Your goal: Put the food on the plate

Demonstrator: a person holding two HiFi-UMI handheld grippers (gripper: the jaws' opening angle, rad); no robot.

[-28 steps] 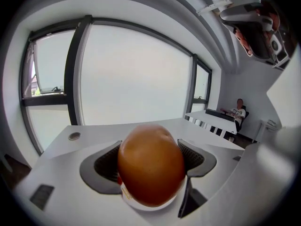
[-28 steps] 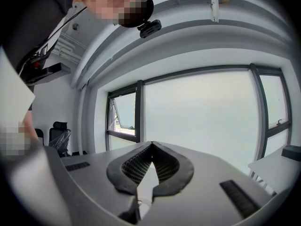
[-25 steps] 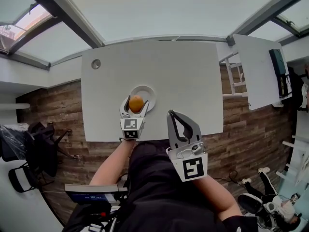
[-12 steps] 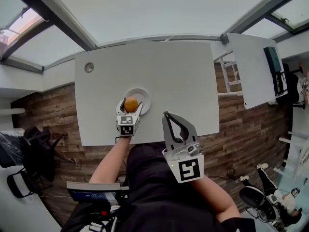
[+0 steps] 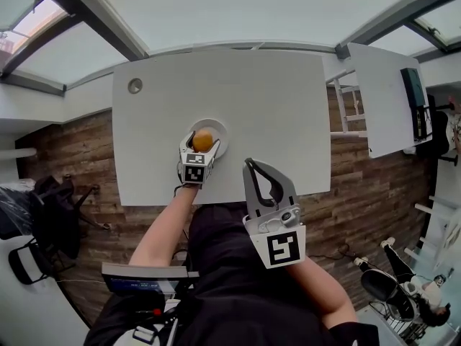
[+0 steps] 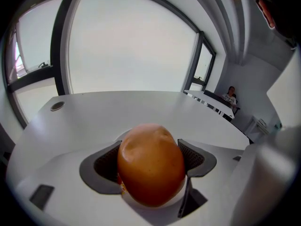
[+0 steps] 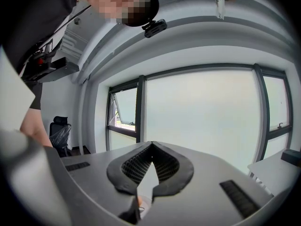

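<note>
Left hand-held gripper (image 5: 202, 143), clamped on the orange food (image 6: 150, 164), has moved from the plate (image 5: 220, 131) rim to over its middle, centre-left of frame, so release looks next; right hand-held gripper (image 5: 251, 164) closed, empty.

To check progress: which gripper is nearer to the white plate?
Left. The left gripper holds the orange fruit just over the plate; the right gripper hangs apart, near the table edge.

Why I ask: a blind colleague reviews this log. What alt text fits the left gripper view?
The left tongs are shut on a rounded orange food item that fills the lower middle of the view. Behind it stretch a white table and large bright windows.
</note>
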